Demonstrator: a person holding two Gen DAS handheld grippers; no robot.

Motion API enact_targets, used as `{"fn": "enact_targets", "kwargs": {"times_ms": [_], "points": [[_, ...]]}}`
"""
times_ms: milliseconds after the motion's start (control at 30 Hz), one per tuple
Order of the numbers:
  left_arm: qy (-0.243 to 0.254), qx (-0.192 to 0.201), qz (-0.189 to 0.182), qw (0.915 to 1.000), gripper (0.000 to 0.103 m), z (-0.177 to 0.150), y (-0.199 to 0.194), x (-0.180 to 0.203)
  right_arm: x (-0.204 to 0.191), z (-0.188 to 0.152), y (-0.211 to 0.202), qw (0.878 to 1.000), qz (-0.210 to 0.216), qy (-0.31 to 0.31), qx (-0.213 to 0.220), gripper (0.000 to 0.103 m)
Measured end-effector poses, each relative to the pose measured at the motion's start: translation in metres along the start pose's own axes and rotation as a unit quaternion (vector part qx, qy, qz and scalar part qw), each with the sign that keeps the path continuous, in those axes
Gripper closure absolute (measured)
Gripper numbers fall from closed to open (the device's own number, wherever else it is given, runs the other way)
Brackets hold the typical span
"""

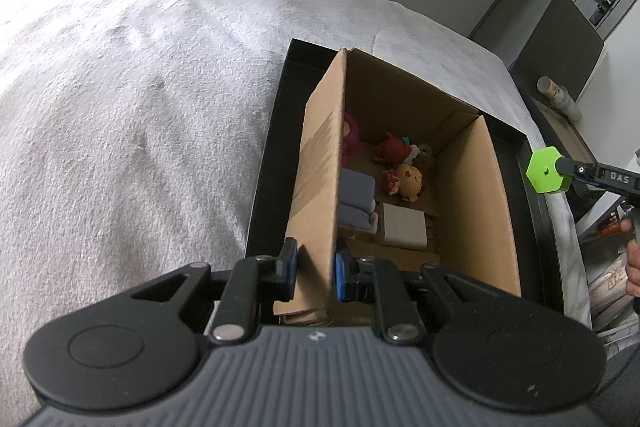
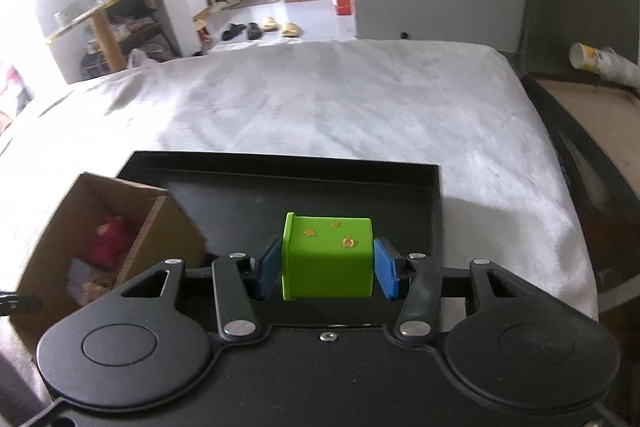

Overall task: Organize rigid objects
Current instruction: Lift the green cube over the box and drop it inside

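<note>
Left tool (image 1: 314,273) clamped on cardboard box (image 1: 468,179) wall, figurines (image 1: 404,179) inside, right tool (image 2: 326,269) gripping green block (image 2: 326,259)

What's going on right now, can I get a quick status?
Left gripper clamped on cardboard box wall. Right gripper holding green block over black tray. Toys already in box; nothing blocking the opening.

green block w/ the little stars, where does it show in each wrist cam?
Left wrist: green star-marked plastic block, far right edge, held by the right gripper.
Right wrist: lower centre, between the blue pads.
Shared landmark: open brown cardboard box on the black tray.
</note>
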State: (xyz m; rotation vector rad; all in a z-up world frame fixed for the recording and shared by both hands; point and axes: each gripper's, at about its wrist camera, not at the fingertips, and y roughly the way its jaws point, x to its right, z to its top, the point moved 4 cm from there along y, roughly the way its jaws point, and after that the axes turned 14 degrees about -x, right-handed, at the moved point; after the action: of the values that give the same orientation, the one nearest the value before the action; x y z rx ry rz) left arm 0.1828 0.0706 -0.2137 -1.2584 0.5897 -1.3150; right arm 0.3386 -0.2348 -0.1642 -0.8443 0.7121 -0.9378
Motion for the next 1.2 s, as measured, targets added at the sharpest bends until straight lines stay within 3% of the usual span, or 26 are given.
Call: {"fn": "enact_targets", "kwargs": {"times_ms": [600, 1200], "points": [[-0.003, 0.008, -0.016, 0.9998, 0.086, -0.002, -0.005, -0.002, -0.096, 0.03, -0.04, 0.993, 0.054, -0.1, 0.033, 0.055], [-0.006, 0.01, -0.03, 0.9995, 0.086, -0.003, -0.005, -0.006, -0.171, 0.024, -0.024, 0.985, 0.068, -0.158, 0.0, 0.055]]}}
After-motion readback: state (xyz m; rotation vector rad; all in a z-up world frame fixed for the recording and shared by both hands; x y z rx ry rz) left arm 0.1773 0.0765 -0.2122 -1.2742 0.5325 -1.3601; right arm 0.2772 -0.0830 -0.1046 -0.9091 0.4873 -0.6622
